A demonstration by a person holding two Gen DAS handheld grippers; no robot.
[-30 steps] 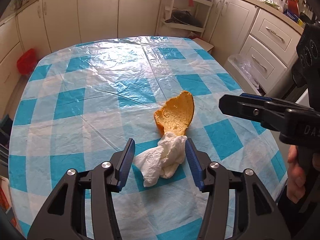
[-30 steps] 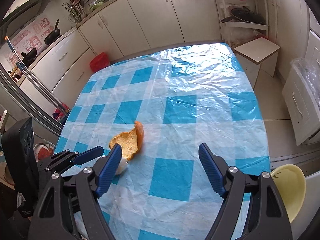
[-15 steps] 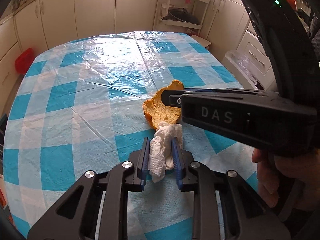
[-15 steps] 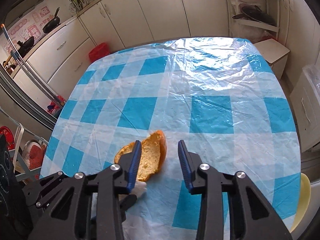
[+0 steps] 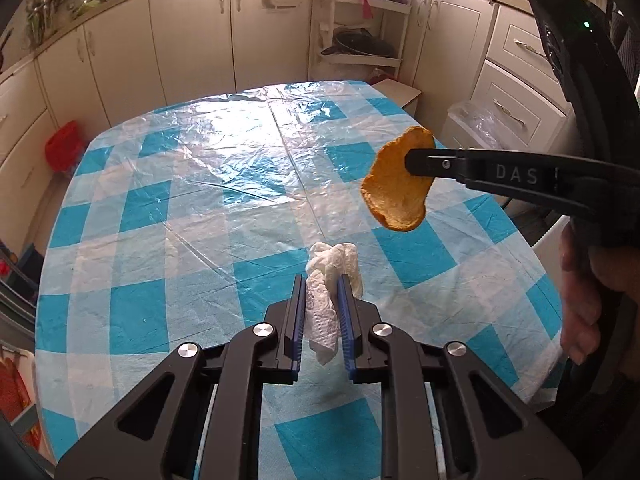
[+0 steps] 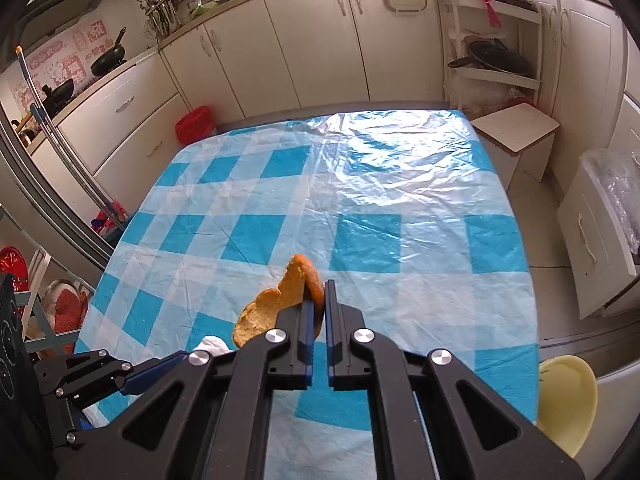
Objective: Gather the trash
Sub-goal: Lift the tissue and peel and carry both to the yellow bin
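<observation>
Left tongs [image 5: 320, 284] pinch tissue [image 5: 326, 304]; right tongs [image 6: 316, 292] apparently clamp peel [image 6: 280, 308].

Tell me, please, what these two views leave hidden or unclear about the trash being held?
- Right wrist view: the left tongs hide all but a corner of the tissue.
- Left wrist view: the right tongs cover the pinched part of the orange peel.
- No trash bin identifiable in either view.

Left gripper [image 5: 320, 292] pinches tissue [image 5: 326, 312]; right gripper [image 5: 416, 163] pinches peel [image 5: 394, 192].
</observation>
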